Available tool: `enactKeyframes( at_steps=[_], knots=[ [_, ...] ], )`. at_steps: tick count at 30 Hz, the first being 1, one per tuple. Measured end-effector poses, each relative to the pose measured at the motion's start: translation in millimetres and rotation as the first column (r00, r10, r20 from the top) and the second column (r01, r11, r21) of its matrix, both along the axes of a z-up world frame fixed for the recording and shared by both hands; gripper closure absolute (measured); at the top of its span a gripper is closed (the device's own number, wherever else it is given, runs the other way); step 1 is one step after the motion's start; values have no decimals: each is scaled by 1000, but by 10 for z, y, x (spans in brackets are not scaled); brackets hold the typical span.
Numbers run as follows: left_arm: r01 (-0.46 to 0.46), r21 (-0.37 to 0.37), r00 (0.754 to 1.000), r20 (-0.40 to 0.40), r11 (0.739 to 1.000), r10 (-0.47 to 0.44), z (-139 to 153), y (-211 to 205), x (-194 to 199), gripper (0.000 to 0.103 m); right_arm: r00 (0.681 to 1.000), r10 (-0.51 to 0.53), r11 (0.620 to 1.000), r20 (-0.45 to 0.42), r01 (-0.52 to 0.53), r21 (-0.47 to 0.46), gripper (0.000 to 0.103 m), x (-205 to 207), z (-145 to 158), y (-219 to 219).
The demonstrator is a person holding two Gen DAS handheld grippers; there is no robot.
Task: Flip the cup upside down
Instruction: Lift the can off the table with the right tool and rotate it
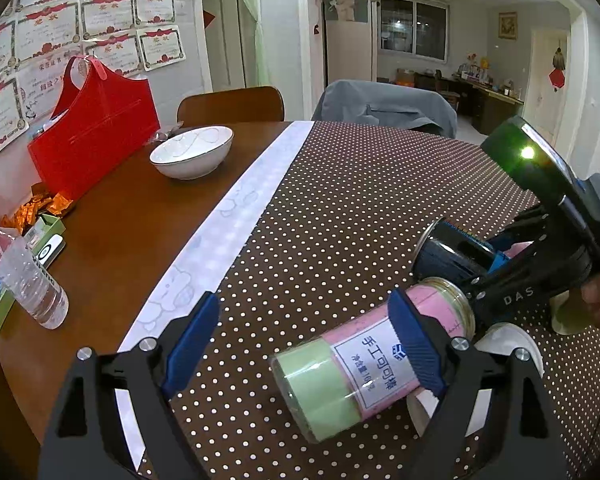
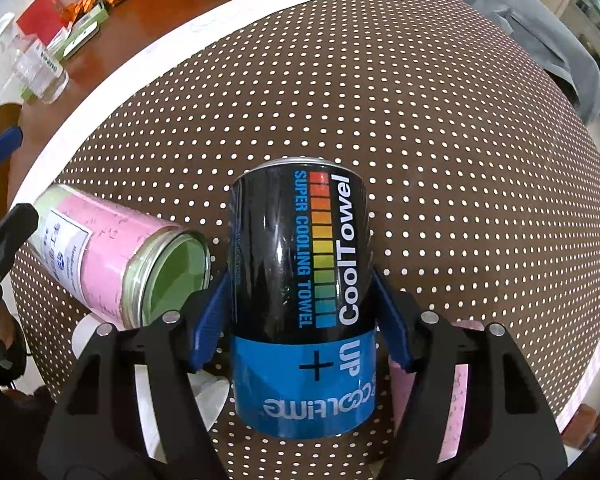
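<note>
A black and blue "CoolTowel" can-shaped cup is held between the blue pads of my right gripper, above the dotted brown tablecloth. It also shows in the left wrist view, tilted. A pink and green glass jar lies on its side on the cloth, its open mouth toward the right gripper. It also shows in the right wrist view. My left gripper is open; its right pad touches or overlaps the jar's side, its left pad is well apart.
A white bowl, a red bag, a clear water bottle and small boxes stand on the bare wooden table to the left. White lids lie near the jar. Chairs stand behind the table.
</note>
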State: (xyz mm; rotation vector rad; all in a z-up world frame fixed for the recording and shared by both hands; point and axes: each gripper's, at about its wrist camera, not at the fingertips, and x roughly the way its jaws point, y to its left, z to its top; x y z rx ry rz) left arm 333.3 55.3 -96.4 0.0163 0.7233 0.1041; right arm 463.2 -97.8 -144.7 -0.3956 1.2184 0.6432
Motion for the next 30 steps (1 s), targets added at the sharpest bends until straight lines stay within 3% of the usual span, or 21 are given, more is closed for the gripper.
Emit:
enactKeyframes(
  at_steps=[13,21,30],
  knots=[
    [17,17,998,57,1000,-18,230,-136,-356,18,980,-182,962,76,162,220,37,-282,595,-582],
    [41,33,993,113,999,-44,400,-299,-745,18,954,-282,908,106,230,351,37,-906,973,-855],
    [89,54,982,161,995,-97,435,-491,-1261,18,920,-383,825,84,300,479,37,-1802,957,-1141]
  ],
)
